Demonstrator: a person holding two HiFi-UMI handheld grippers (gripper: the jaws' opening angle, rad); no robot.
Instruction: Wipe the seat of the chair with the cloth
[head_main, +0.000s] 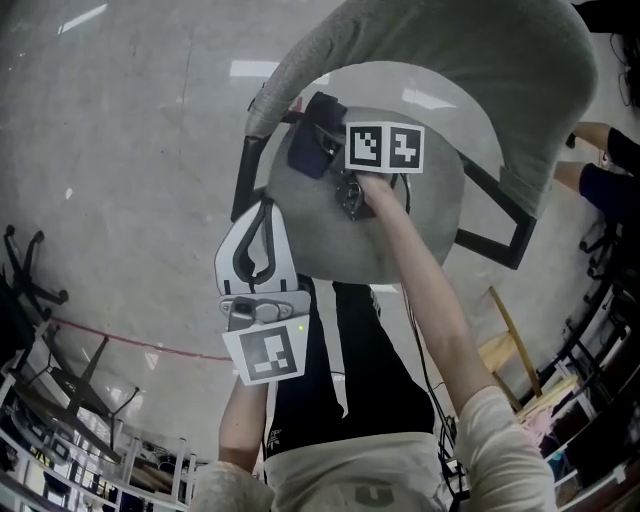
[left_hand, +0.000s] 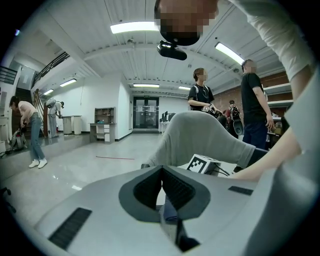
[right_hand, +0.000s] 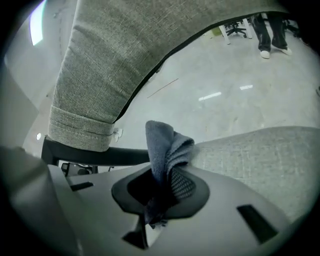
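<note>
The dark blue-grey cloth (right_hand: 167, 150) is bunched and pinched between the jaws of my right hand-held gripper (right_hand: 162, 186), with a folded tuft standing out past the jaw tips. In the head view the cloth (head_main: 308, 150) sits over the far left part of the chair seat (head_main: 440, 205), close under the left corner of the backrest (head_main: 450, 50). I cannot tell whether it touches the fabric. The seat (right_hand: 260, 155) is round and covered in grey woven fabric, and in the right gripper view it spreads to the right of the cloth. The grey backrest (right_hand: 115, 60) curves overhead there, with a black frame bar (right_hand: 100, 156) just below its hem. The right hand-held gripper (head_main: 325, 138) reaches across the seat from the near side. My left hand-held gripper (head_main: 265, 210) hangs at the seat's near left edge, well apart from the cloth. In its own view, the left hand-held gripper (left_hand: 161, 172) has its jaws pressed together with nothing between them. Around the chair lies a polished grey floor (head_main: 120, 150), and several people (left_hand: 201, 95) stand far off in the room.
</note>
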